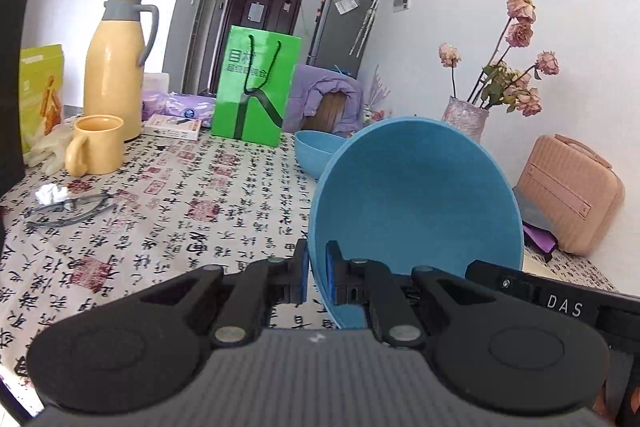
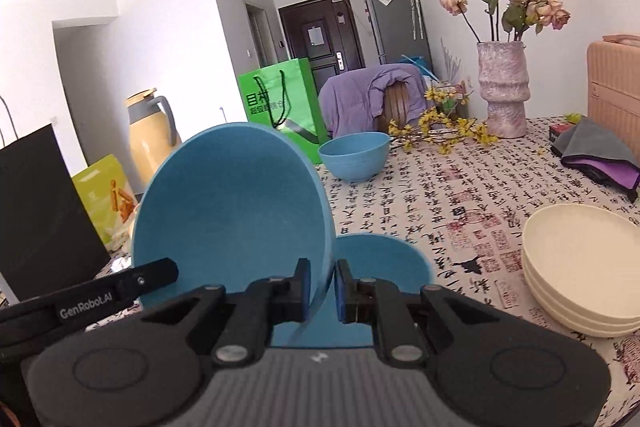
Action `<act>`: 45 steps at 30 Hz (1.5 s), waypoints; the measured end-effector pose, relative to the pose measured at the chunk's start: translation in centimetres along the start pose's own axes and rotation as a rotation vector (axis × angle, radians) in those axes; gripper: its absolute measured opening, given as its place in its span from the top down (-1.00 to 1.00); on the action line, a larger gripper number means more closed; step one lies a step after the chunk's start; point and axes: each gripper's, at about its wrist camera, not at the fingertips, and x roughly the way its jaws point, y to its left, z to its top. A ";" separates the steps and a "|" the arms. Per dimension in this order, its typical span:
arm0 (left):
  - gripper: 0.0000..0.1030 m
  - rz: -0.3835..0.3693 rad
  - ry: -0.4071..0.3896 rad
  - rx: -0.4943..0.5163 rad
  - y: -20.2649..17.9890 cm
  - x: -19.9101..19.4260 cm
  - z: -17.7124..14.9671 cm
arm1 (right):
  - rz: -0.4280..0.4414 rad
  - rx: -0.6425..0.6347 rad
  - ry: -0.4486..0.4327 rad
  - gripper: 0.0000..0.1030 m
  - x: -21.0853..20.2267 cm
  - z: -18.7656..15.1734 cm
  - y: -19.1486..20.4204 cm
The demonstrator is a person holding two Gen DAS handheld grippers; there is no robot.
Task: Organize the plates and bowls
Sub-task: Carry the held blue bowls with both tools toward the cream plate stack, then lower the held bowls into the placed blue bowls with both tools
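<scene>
- My left gripper is clamped on the rim of a blue bowl, held tilted on edge, its hollow facing the camera.
- My right gripper pinches the opposite rim of this bowl; a second bowl shows just behind it.
- A far bowl sits straight ahead, beside the green bag; neither hand looks clearly nearer.
- Cream plates are stacked to my right.
- My guess: carry the bowl forward and nest it.
- Readable: "DAS", "GenRobot.AI"; the bag's characters are unclear.
</scene>
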 end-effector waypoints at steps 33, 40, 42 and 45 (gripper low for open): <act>0.48 -0.025 0.128 0.032 -1.6 4.8 -0.8 | -0.069 0.084 0.064 0.62 3.0 0.3 -5.8; 0.49 -0.031 0.112 0.035 -1.6 3.8 -0.7 | -0.061 0.070 0.044 0.59 2.1 0.4 -5.2; 0.49 -0.034 0.097 0.046 -1.6 3.0 -0.7 | -0.053 0.049 0.031 0.52 1.6 0.5 -4.6; 0.44 -0.032 0.068 0.094 -1.6 1.4 -1.0 | -0.029 0.015 0.015 0.37 0.9 0.2 -3.7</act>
